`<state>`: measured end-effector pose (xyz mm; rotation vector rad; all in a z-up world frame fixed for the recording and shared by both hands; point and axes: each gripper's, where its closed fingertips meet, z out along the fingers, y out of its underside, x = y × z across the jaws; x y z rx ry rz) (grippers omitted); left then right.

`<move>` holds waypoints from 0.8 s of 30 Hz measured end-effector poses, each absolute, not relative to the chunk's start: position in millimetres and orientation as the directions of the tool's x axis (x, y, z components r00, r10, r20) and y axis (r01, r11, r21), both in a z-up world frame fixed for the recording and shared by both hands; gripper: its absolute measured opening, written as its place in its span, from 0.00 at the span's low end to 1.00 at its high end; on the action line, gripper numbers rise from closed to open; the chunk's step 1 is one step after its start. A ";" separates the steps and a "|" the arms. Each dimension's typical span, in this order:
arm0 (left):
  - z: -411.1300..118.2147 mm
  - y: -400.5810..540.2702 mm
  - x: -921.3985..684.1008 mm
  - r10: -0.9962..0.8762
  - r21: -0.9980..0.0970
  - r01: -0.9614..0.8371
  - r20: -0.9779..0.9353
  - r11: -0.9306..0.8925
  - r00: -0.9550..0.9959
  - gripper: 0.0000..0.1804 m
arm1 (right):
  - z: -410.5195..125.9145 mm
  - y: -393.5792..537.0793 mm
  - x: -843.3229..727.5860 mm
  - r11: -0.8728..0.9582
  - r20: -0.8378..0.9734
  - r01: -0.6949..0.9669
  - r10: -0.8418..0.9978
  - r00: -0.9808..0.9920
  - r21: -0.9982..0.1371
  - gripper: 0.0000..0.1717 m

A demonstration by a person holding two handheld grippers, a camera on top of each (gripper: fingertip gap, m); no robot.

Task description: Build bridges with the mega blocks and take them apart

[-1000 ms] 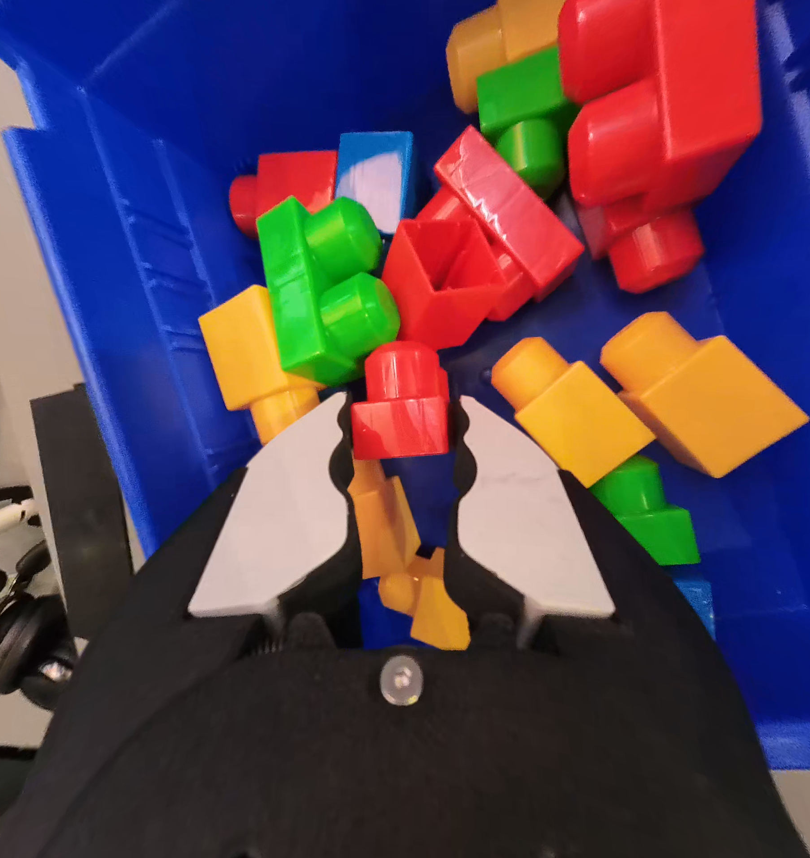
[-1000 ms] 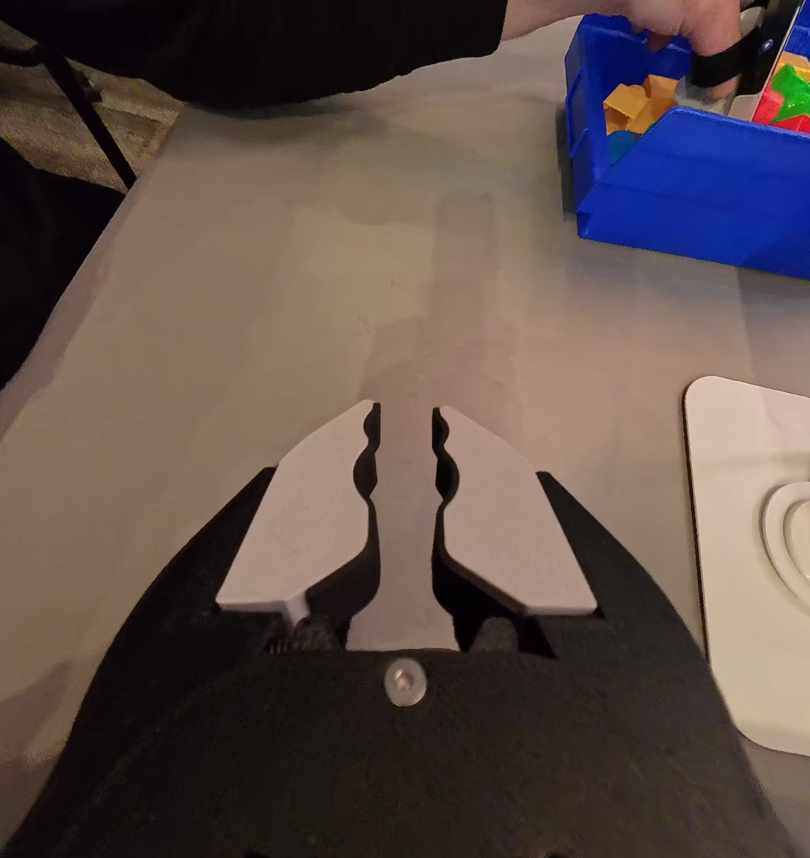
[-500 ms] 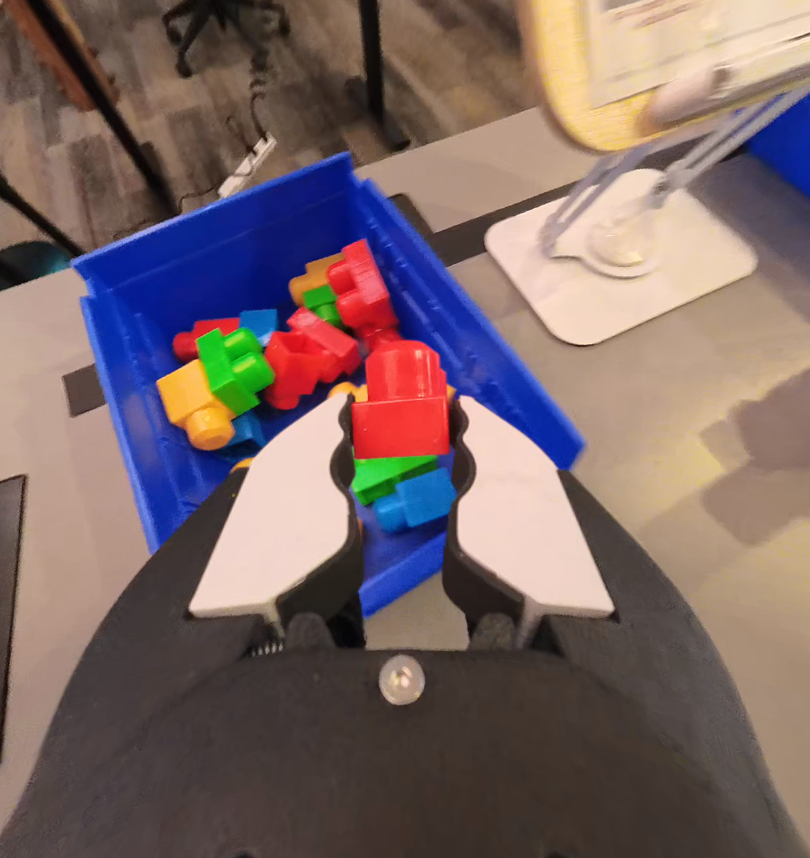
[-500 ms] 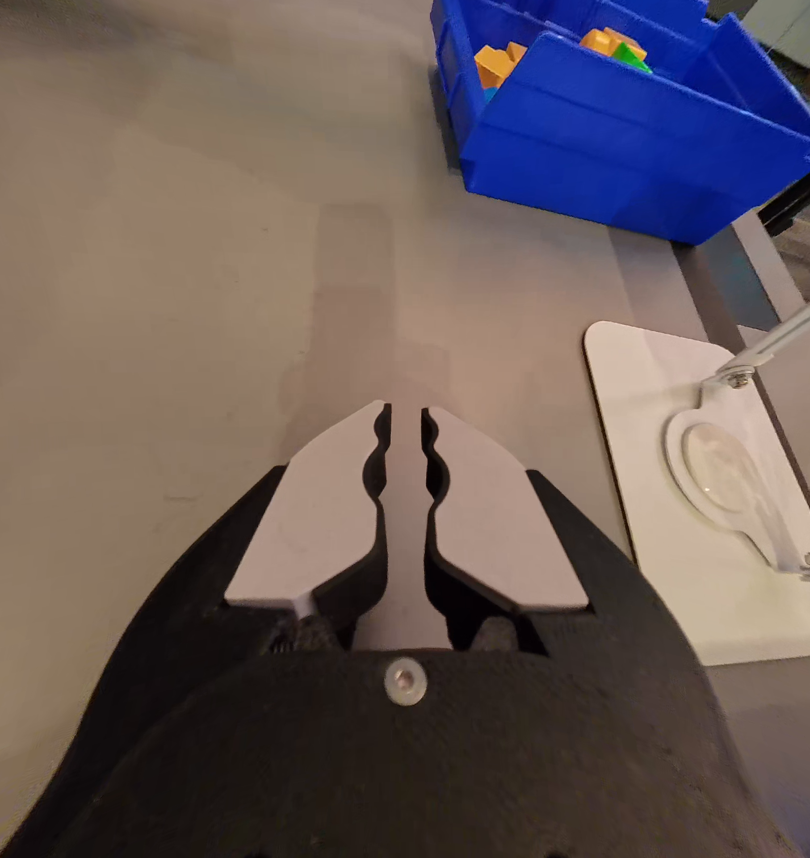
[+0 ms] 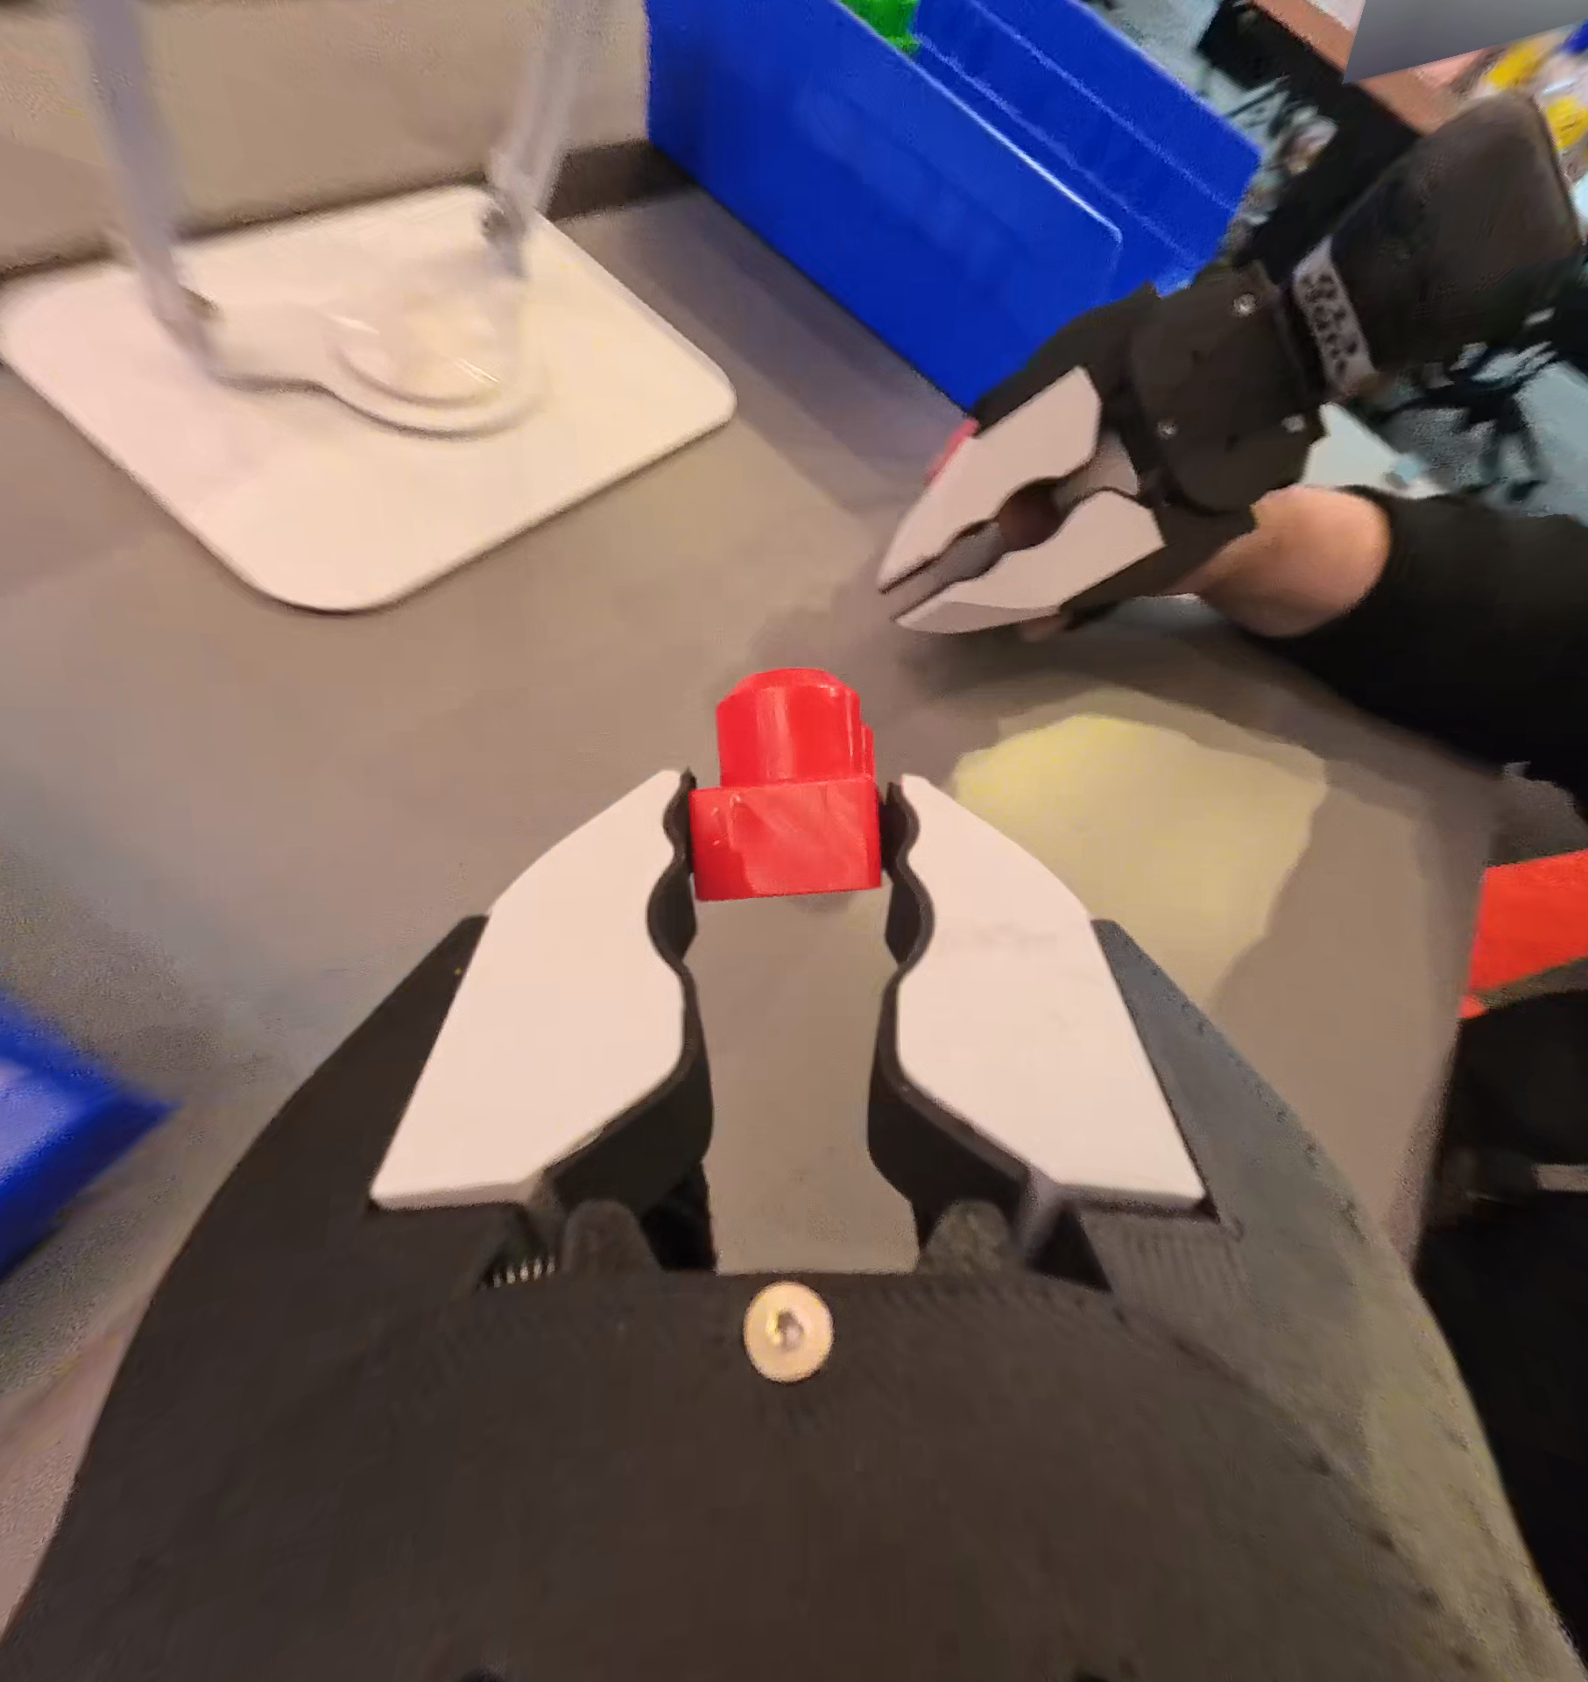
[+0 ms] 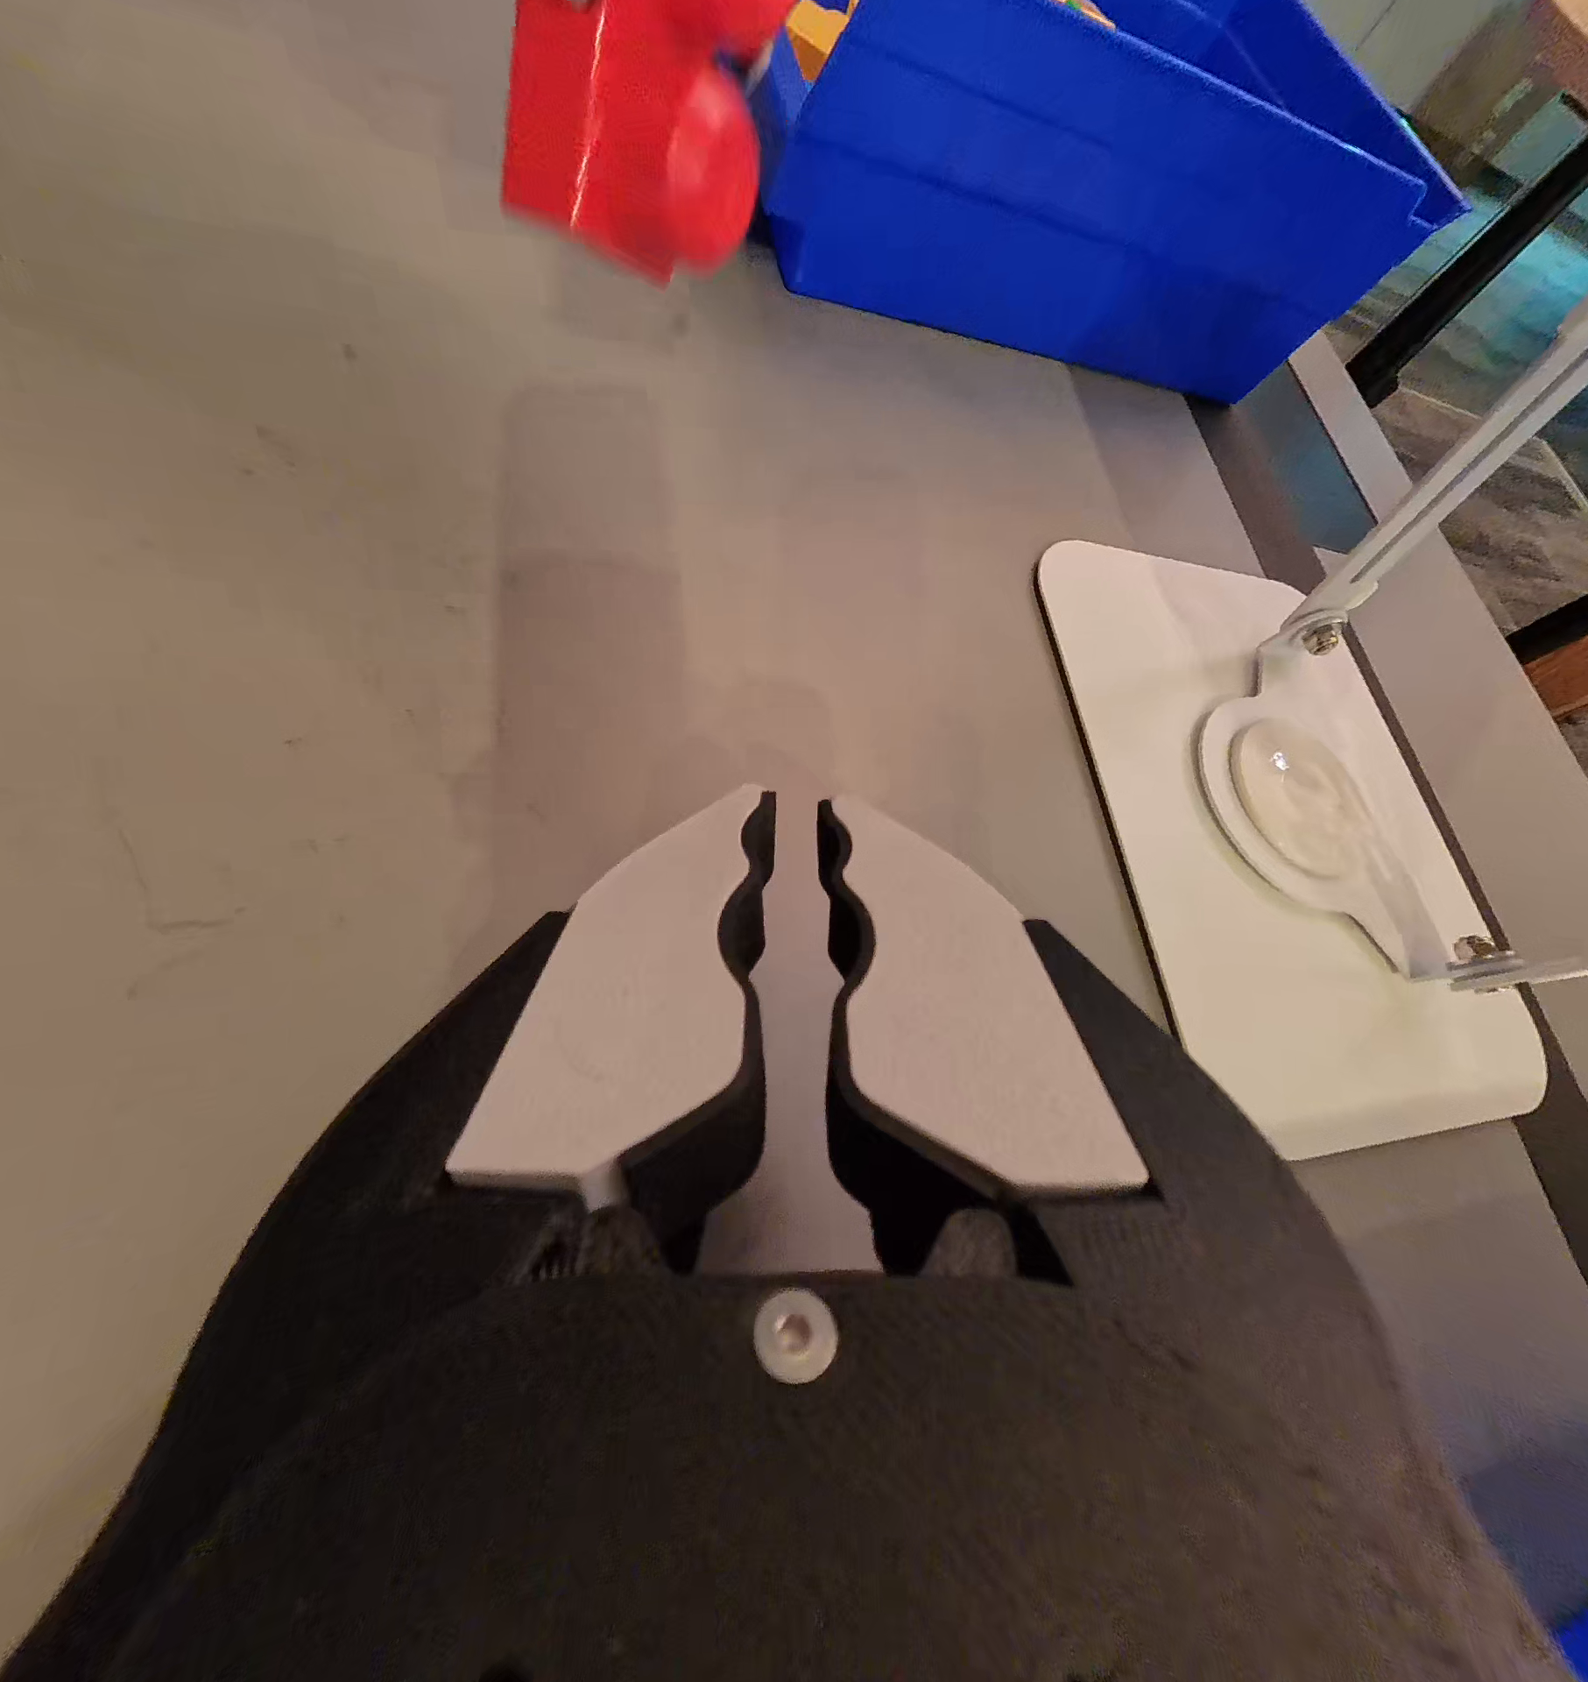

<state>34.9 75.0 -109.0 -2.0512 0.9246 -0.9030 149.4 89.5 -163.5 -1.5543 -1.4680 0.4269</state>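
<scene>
Left wrist view. The left hand-held gripper (image 5: 785,842) pinches a red block (image 5: 785,842) by its square base, both pads pressed on its sides, the round stud pointing away from the camera. A second ago this block was being gripped inside the blue bin (image 5: 908,191) among the loose blocks; it is now carried out over the open grey bench (image 5: 317,819), nearer the camera than the bin, with the white stand base (image 5: 353,437) off to the bin's left. The right hand-held gripper (image 5: 895,601) lies low to the bench in front of the bin, its fingers nearly together and nothing between them.

Right wrist view. The right hand-held gripper (image 6: 796,801) shows only a narrow slit between its fingers, narrower than a second ago, and grips nothing. The red block (image 6: 626,136), blurred, hangs just left of the blue bin (image 6: 1090,209); the white stand base (image 6: 1272,865) sits nearer than the bin, to the right.

Reading. A first block has left the bin, so building is only starting: no block stands on the bench yet, and setting this one down as a bridge support is the likely next step.
</scene>
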 end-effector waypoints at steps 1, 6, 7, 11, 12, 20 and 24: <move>-118.0 69.8 44.6 -0.808 -0.789 -0.314 0.353 -0.529 0.472 0.21 | -163.5 89.3 149.4 0.141 0.332 0.593 0.916 0.226 -0.793 0.05; -155.2 55.9 69.4 -0.774 -0.695 -0.358 0.485 -0.624 0.407 0.21 | -167.4 89.1 150.1 0.150 0.343 0.606 0.914 0.216 -0.781 0.05; -160.7 56.3 70.5 -0.770 -0.687 -0.363 0.486 -0.629 0.414 0.21 | -168.0 89.3 150.2 0.148 0.341 0.606 0.915 0.216 -0.781 0.05; -169.7 55.6 68.5 -0.759 -0.660 -0.385 0.497 -0.646 0.421 0.22 | -169.6 89.9 151.1 0.146 0.339 0.609 0.916 0.214 -0.780 0.05; -170.2 56.2 67.7 -0.755 -0.656 -0.383 0.503 -0.650 0.421 0.22 | -169.5 90.0 151.3 0.149 0.342 0.610 0.915 0.215 -0.779 0.05; -182.2 60.4 54.5 -0.740 -0.637 -0.392 0.480 -0.664 0.472 0.36 | -170.5 90.6 153.1 0.168 0.369 0.617 0.905 0.213 -0.769 0.05; -175.7 62.6 44.4 -0.756 -0.658 -0.397 0.450 -0.640 0.474 0.37 | -172.6 92.4 155.6 0.158 0.362 0.617 0.906 0.221 -0.771 0.05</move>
